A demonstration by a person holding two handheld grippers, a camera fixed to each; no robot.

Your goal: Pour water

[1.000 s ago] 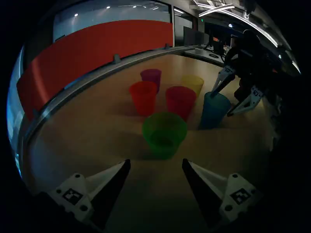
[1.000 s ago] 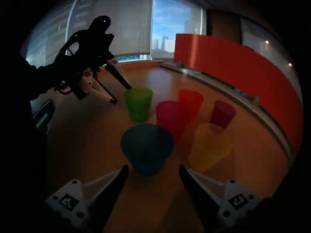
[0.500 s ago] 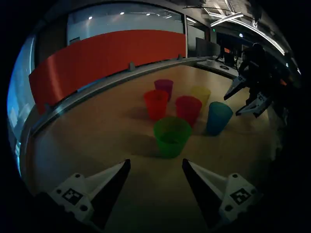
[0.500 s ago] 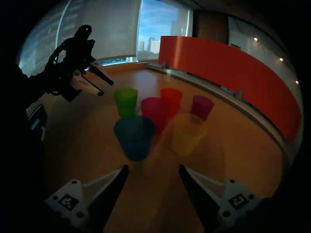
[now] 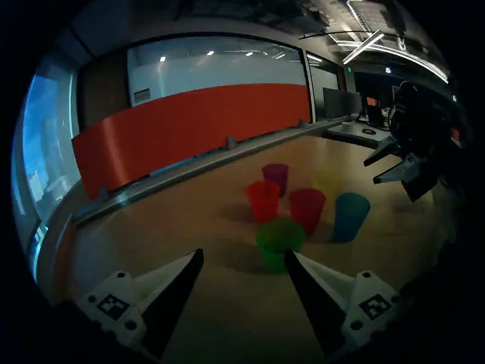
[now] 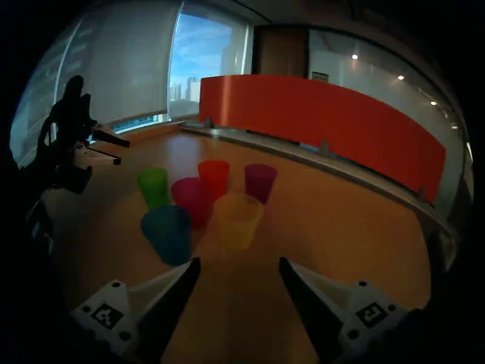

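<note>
My left tool and right tool both hang spread apart, gripping nothing. The green cup stands just ahead of the left, the blue cup ahead-left of the right. I'd straddle one squarely and squeeze gently.

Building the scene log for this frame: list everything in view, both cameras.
green cup: 1, green, cluster's left edge in the right gripper view
blue cup: 1, blue, nearest the right gripper
pink cup: 1, pink, cluster middle
red cup: 1, red, behind pink cup
yellow cup: 1, yellow, front, beside blue cup
purple cup: 1, purple, back right
table: 1, wood, under all cups
partition: 1, orange-red, along table's far edge
window: 1, bright sky, far left
left gripper: 1, white-black, open, empty
right gripper: 1, white-black, open, empty
</note>
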